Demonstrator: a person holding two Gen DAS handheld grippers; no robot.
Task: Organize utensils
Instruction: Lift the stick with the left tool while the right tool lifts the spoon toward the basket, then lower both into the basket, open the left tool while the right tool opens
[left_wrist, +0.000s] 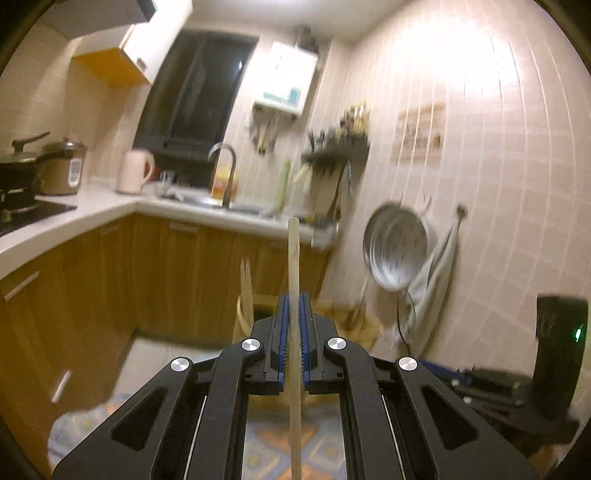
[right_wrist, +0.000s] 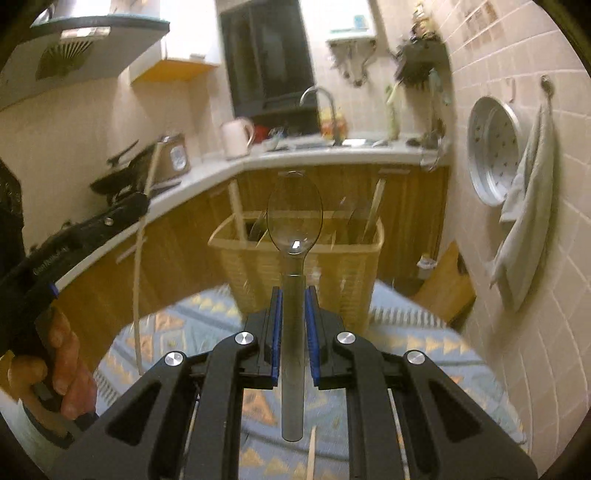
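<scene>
My left gripper (left_wrist: 294, 301) is shut on a pale wooden chopstick (left_wrist: 293, 266) that runs straight out past the blue pads. In the right wrist view that same gripper (right_wrist: 142, 201) shows at the left, a hand (right_wrist: 55, 369) around its grip, with the chopstick (right_wrist: 142, 240) hanging down from it. My right gripper (right_wrist: 293, 291) is shut on the handle of a clear plastic spoon (right_wrist: 294, 214), bowl forward. Ahead stands a woven basket (right_wrist: 354, 266) with several utensils upright in it. The basket (left_wrist: 364, 326) is partly hidden behind the left fingers.
A patterned cloth (right_wrist: 424, 350) covers the table under the basket. Behind it run wooden cabinets (right_wrist: 406, 199) and a white counter (right_wrist: 332, 155) with a sink, kettle (right_wrist: 236, 138) and rice cooker. A metal pan (right_wrist: 493, 149) and towel hang on the tiled right wall.
</scene>
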